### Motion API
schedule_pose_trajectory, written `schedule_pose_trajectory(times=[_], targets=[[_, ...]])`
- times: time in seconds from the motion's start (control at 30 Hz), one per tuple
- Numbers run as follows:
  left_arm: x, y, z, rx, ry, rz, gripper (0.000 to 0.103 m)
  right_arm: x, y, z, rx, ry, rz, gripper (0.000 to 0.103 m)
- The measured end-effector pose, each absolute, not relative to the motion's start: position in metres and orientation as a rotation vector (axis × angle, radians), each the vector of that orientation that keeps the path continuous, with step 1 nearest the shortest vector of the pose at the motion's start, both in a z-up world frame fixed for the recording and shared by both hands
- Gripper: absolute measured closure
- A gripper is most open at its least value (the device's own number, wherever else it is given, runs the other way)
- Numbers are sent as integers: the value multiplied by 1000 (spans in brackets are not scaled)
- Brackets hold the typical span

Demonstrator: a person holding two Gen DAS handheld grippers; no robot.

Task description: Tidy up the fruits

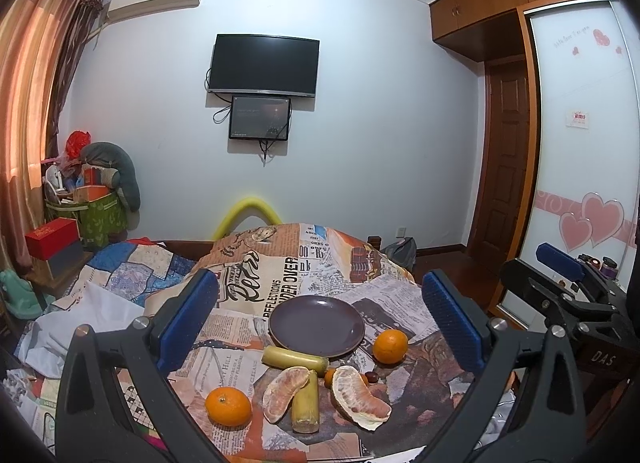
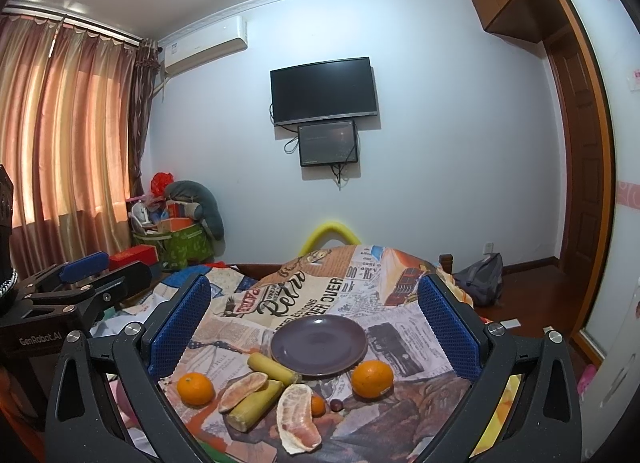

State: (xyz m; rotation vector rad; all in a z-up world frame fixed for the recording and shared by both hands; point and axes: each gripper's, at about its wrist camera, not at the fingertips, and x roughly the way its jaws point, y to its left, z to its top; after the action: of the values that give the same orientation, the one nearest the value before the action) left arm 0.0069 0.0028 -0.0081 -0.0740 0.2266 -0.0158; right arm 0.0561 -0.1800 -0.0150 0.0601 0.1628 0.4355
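A dark purple plate (image 1: 316, 325) (image 2: 318, 345) sits empty on the newspaper-print cloth. In front of it lie two oranges (image 1: 228, 407) (image 1: 390, 346), two yellow-green cane pieces (image 1: 294, 358) (image 1: 305, 403), two peeled pomelo segments (image 1: 286, 393) (image 1: 360, 397), a tiny orange fruit (image 1: 330, 377) and a small dark fruit (image 1: 372, 377). My left gripper (image 1: 319, 277) hangs open above the near side of this group and holds nothing. My right gripper (image 2: 313, 283) is also open and empty, framing the plate and the right orange (image 2: 372, 379). Each gripper shows at the edge of the other's view.
The printed tablecloth (image 1: 256, 283) drapes over a raised surface beside a patchwork quilt (image 1: 132, 271). A green basket of clutter (image 1: 100, 215) and a red box (image 1: 52, 237) stand at the left wall. A grey backpack (image 2: 482, 277) lies on the floor near the wardrobe.
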Motion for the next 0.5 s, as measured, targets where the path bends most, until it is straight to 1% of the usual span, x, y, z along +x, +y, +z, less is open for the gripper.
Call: schedule_pose_trajectory(times=[0.5], targets=[[10,4,-10,-79,235,-11,0,58,-184,-14,64,170,438,0]])
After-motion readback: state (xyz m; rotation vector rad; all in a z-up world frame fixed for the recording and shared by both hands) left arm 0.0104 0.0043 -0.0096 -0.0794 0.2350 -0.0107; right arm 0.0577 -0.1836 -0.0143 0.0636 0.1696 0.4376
